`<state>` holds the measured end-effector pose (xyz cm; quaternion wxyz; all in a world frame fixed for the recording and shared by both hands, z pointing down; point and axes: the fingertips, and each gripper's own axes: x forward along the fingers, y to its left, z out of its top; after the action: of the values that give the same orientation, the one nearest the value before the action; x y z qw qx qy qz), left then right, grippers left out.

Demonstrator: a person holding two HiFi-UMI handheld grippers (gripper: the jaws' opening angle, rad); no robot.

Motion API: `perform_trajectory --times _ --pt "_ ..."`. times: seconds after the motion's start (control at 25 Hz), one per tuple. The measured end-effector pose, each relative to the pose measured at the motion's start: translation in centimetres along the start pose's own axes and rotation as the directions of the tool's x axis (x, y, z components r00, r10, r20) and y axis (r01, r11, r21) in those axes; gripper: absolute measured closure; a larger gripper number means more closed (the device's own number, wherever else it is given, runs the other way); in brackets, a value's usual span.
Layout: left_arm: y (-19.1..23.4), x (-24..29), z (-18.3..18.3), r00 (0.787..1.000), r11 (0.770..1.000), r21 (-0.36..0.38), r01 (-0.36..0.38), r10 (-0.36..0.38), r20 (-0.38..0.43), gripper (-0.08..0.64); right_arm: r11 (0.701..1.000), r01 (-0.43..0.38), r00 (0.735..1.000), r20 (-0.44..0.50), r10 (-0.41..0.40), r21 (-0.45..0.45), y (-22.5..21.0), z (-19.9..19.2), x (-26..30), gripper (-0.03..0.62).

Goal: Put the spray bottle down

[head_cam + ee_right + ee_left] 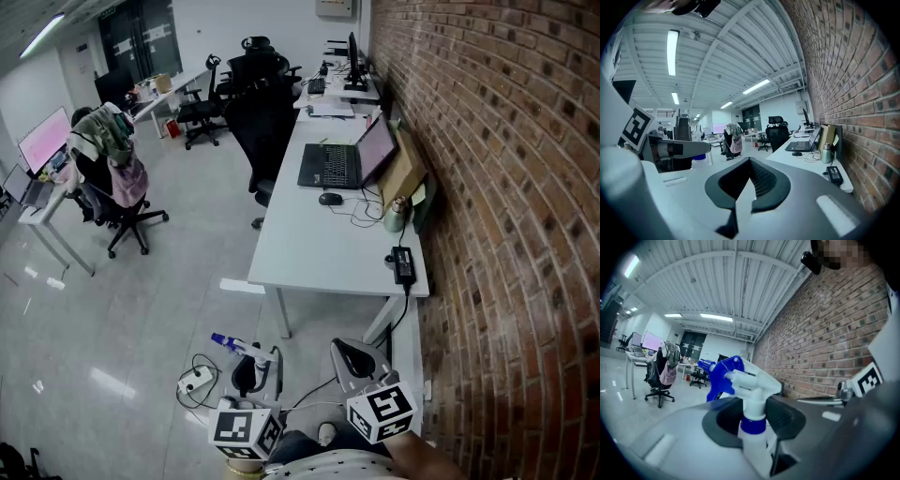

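Observation:
The spray bottle [232, 344] is white with a blue trigger head and a blue collar. My left gripper [255, 364] is shut on it, low in the head view and left of centre, over the floor. In the left gripper view the bottle [751, 380] stands upright with its neck between the dark pads of that gripper [752, 420], nozzle pointing left. My right gripper [352, 356] hangs beside it on the right. In the right gripper view that gripper [749, 182] has its jaws together with nothing between them.
A white desk [309, 253] runs ahead along the brick wall [506, 206]. It carries a laptop [337, 164], a mouse [330, 198], a metal flask [396, 216] and a power adapter [404, 264]. Black office chairs [262, 131] stand on its left. A power strip [195, 380] lies on the floor.

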<state>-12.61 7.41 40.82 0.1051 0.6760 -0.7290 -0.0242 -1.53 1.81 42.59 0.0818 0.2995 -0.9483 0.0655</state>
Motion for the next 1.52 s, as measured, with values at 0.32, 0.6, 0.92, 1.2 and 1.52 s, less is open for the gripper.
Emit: perform_trajectory --times 0.32,0.6,0.92,1.2,1.52 --pt "-1.8 1.4 -0.1 1.000 0.999 0.029 -0.023 0.023 0.009 0.425 0.999 -0.044 0.999 -0.003 0.044 0.030 -3.6 -1.5 -0.8 0.594" --pt "-3.0 5.7 1.8 1.000 1.000 0.027 0.015 -0.016 0.007 0.425 0.998 -0.007 1.000 -0.018 0.008 0.060 -7.2 -1.9 -0.7 0.594" --pt "-2.2 16.5 4.0 0.995 0.993 0.052 0.103 -0.103 -0.001 0.425 0.998 0.043 0.999 -0.032 -0.041 0.054 -11.6 -1.1 4.2 0.594" --pt "-1.4 29.5 7.0 0.969 0.967 0.082 0.243 -0.245 0.015 0.425 0.986 0.154 0.987 -0.047 -0.152 0.061 -17.1 0.8 11.9 0.594" --pt "-0.5 41.4 7.6 0.933 0.930 0.119 0.348 -0.356 0.055 0.425 0.973 0.219 0.973 -0.094 -0.212 0.067 -20.6 2.0 19.5 0.594"
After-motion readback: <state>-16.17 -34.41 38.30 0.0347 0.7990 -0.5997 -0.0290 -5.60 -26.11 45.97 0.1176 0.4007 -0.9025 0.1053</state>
